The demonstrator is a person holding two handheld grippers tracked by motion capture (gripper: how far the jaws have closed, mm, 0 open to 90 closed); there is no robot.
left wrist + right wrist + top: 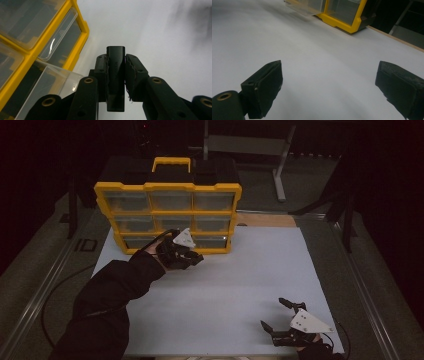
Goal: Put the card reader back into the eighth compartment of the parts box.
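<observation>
Up close, left tongs (pixel 116 75) pinching a matte black plastic block (pixel 115 72), right tongs (pixel 332 92) spread, glossy yellow organizer (pixel 168 215).

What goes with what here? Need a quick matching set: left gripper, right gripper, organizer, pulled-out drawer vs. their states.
Things:
1. left gripper
2. right gripper
3. yellow organizer
4. clear drawer

States:
A. fingers wide apart, nothing between them
B. stands upright at the far edge of the white mat
C. shut on a small black part
D. slid out from the bottom row

Pairs: 1-C, 2-A, 3-B, 4-D
</observation>
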